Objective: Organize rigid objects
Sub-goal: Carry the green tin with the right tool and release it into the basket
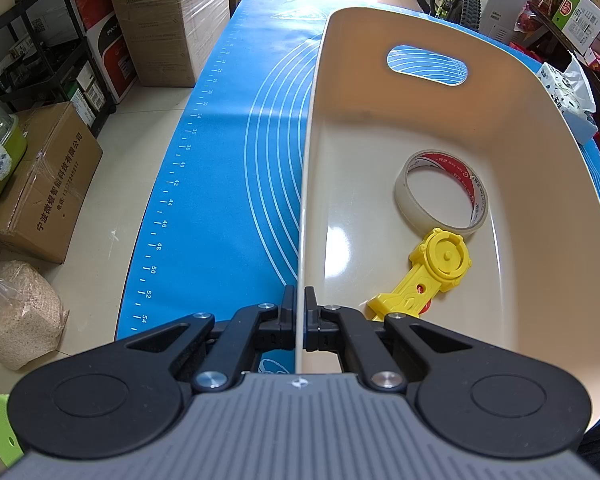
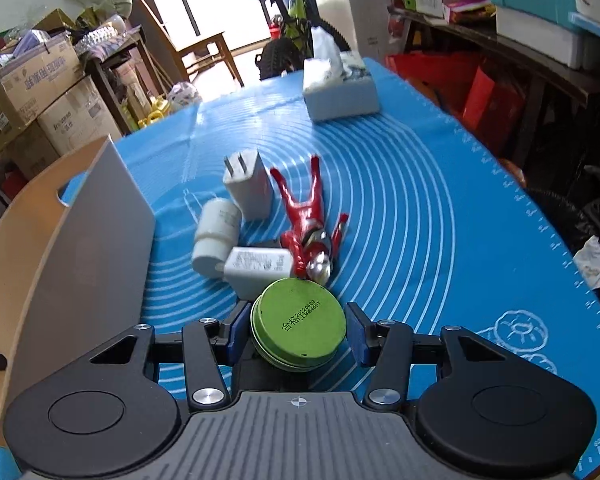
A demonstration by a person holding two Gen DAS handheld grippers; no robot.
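Bin: cream plastic tub (image 1: 540, 208) with an oval handle slot, standing on the blue silicone mat (image 1: 228, 184) printed with white rings and ruler marks; it serves as the landmark below.
Left gripper: black two-finger left gripper (image 1: 299, 308) clamped tight on the bin's near left wall, one finger outside and one inside, the thin rim pinched between them.
Inside the bin: roll of clear tape (image 1: 440, 194) with a red-and-white printed core lies on the floor toward the right wall; a yellow plastic toy launcher (image 1: 428, 276) with a round geared head touches the roll's near edge, its handle pointing back toward the left gripper.
Right of the bin, on the mat: white cylindrical capacitor-like part (image 2: 214, 236) lies nearest the bin wall (image 2: 100, 232); just beyond it a white wall charger (image 2: 246, 188) with two prongs, and in front a second white adapter block (image 2: 256, 266) with grey print.
Further right: red-and-silver plastic hero figure (image 2: 310, 224) lies on its back, head toward the camera, touching the adapter block.
Right gripper: right gripper (image 2: 298, 328) with blue pads stands partly open around a round green metal tin (image 2: 298, 322), gripping it by the sides, raised and tilted, printed base up, near the figure's head.
Far from the bin: white tissue box (image 2: 340, 88) at the mat's far edge.
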